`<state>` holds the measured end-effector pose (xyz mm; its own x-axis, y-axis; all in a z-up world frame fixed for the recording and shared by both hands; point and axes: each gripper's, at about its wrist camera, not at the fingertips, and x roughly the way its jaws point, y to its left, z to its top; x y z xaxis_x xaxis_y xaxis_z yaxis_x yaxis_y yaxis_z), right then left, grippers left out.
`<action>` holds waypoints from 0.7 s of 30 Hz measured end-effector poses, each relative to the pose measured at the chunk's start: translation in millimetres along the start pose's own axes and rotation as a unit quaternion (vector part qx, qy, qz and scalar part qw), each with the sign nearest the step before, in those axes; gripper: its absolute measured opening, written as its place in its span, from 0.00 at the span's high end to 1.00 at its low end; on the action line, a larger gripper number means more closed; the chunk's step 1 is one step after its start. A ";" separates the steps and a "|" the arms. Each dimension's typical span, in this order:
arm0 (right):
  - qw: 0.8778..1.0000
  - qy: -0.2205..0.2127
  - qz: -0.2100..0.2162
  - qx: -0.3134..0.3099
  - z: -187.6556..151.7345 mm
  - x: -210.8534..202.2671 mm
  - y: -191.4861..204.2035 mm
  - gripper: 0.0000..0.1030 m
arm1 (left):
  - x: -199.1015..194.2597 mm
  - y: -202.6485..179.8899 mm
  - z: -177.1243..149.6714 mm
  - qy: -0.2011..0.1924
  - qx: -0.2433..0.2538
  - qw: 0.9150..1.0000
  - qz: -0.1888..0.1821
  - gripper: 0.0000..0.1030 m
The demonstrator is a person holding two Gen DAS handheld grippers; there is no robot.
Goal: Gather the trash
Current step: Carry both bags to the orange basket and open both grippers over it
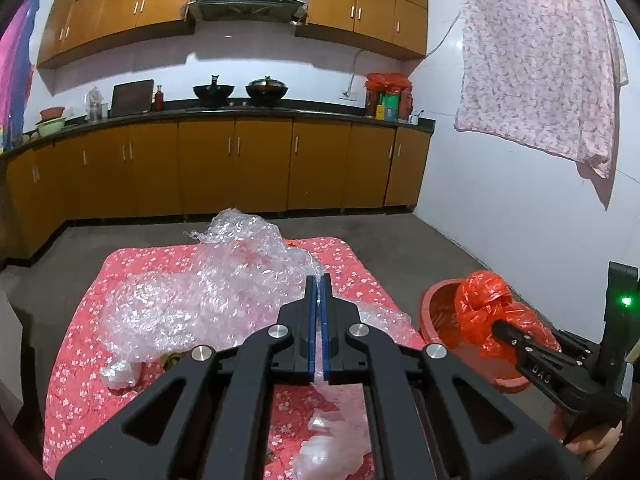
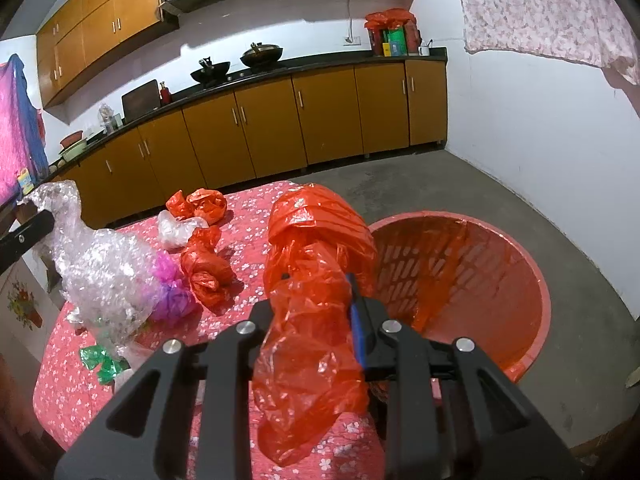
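My right fingers (image 2: 320, 312) grip a red bag (image 2: 316, 272) beside the still-empty bin (image 2: 536, 288), my left fingers (image 1: 319, 292) pinch bubble wrap (image 1: 200, 288), and several bags (image 2: 204, 264) remain on the table (image 2: 68, 380).

Orange-brown cabinets (image 1: 236, 168), white walls (image 1: 500, 220) — grey floor (image 1: 380, 240)

Red basket (image 2: 520, 276) mouth open; bags (image 2: 204, 264) crowd table (image 2: 72, 380)
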<state>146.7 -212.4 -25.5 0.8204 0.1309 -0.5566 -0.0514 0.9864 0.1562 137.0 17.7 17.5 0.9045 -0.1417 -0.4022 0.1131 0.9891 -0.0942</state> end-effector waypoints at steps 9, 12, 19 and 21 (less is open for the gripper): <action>1.000 -0.010 -0.014 0.006 6.3 -6.7 -16.1 0.75 | 13.6 -22.1 4.8 0.007 0.012 1.000 -0.028 0.98; 1.000 -0.012 -0.025 0.011 8.3 -8.6 -26.6 0.75 | 21.8 -35.1 7.6 0.011 0.015 0.999 -0.044 0.98; 0.998 -0.015 -0.058 0.030 11.1 -13.5 -60.3 0.75 | 41.1 -72.6 14.9 0.018 0.029 0.996 -0.086 0.98; 0.997 -0.015 -0.066 0.035 12.4 -13.7 -69.1 0.75 | 48.8 -86.4 16.3 0.019 0.036 0.994 -0.099 0.98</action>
<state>146.1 -283.5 -18.6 0.8337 -0.0045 -0.5522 0.0980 0.9853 0.1399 178.0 -74.0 20.8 0.8459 -0.3332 -0.4163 0.3174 0.9420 -0.1091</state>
